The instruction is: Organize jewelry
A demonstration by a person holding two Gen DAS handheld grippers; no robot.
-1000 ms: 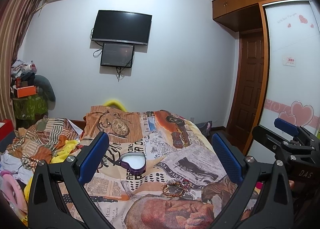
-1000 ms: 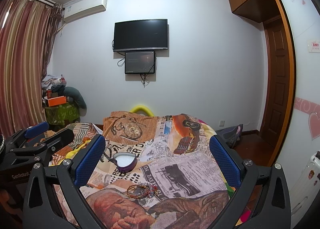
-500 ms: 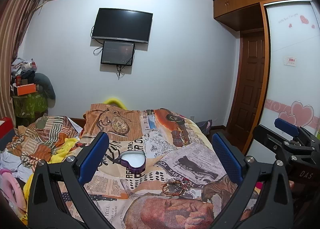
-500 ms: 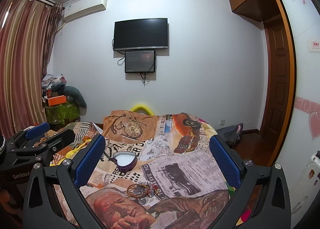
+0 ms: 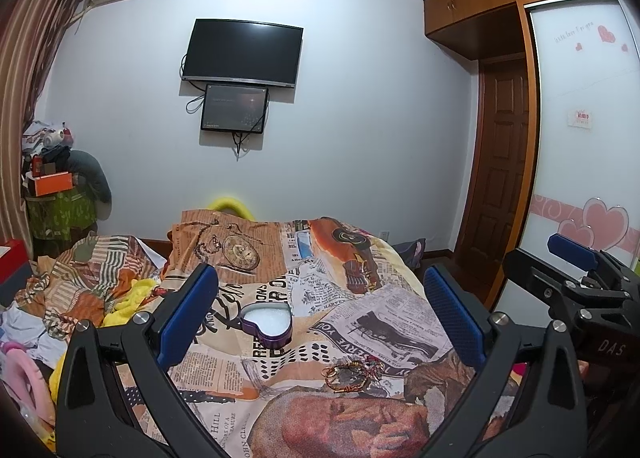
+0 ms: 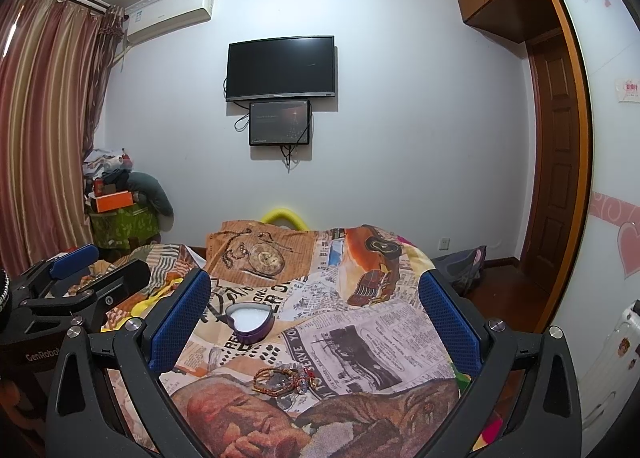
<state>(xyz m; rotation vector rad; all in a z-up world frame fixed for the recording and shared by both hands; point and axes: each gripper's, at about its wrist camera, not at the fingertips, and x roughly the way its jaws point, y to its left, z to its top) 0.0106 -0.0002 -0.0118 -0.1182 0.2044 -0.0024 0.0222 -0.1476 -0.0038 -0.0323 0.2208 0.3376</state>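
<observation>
Two spread grippers [image 5: 320, 312] [image 6: 316, 312], one heart box [image 5: 267, 324]

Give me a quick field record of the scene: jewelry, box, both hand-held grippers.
surface: bed with a newspaper-print cover
box: purple heart-shaped box, open, white lining, nothing visible inside
jewelry: tangled beaded bracelets, loose on the cover, nearer the cameras than the box, apart from it
left hand-held gripper: open, empty, above the bed
right hand-held gripper: open, empty, above the bed

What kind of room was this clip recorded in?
Most likely a home bedroom: a bed with a newspaper-print duvet, a wall-mounted TV opposite, and a built-in wardrobe with heart decals.
</observation>
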